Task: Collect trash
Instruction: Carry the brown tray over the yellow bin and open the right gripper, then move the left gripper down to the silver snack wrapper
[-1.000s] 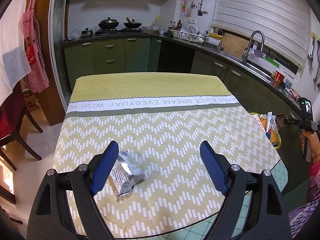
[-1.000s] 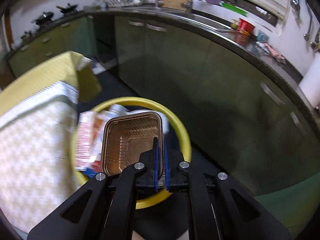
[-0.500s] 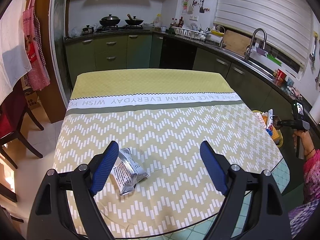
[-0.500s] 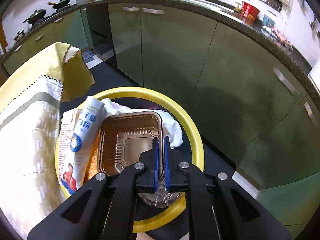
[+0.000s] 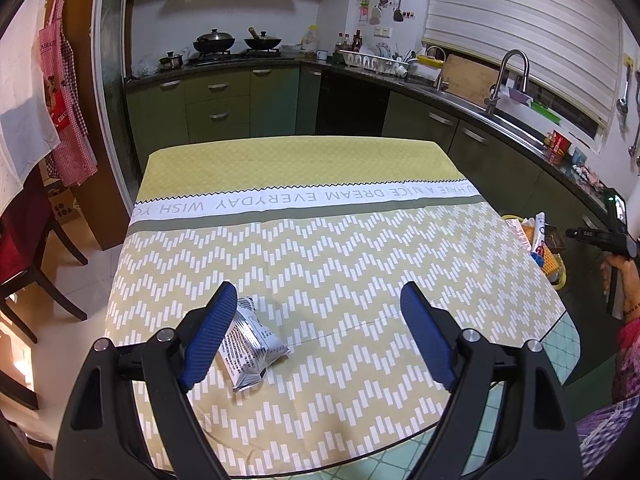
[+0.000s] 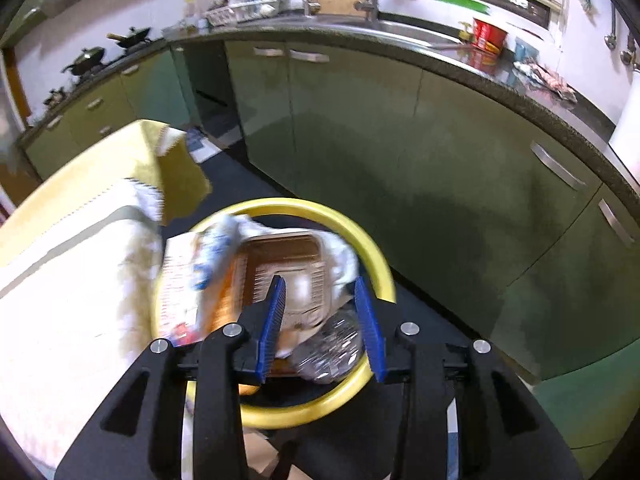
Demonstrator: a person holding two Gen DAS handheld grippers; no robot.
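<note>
A silver snack wrapper (image 5: 250, 344) lies on the chevron tablecloth (image 5: 320, 240), close to the inner side of my left finger. My left gripper (image 5: 318, 292) hangs open above the cloth with nothing between its pads. Beside the table stands a yellow-rimmed bin (image 6: 372, 248), also seen at the table's right edge in the left wrist view (image 5: 558, 276). My right gripper (image 6: 320, 282) hovers over it, its jaws opening. The brown plastic tray (image 6: 280, 256) lies in the bin below the pads, free of them. The picture is blurred.
The bin also holds a printed carton (image 6: 176, 288), a white-and-blue tube (image 6: 212, 256), white tissue (image 6: 340, 256) and crumpled clear plastic (image 6: 332, 344). Green cabinets (image 6: 400, 140) stand close behind it. A dark chair (image 5: 28, 248) stands left of the table.
My right jaws have parted and let go of the brown tray, which now lies in the bin. The left gripper and the wrapper have not moved.
</note>
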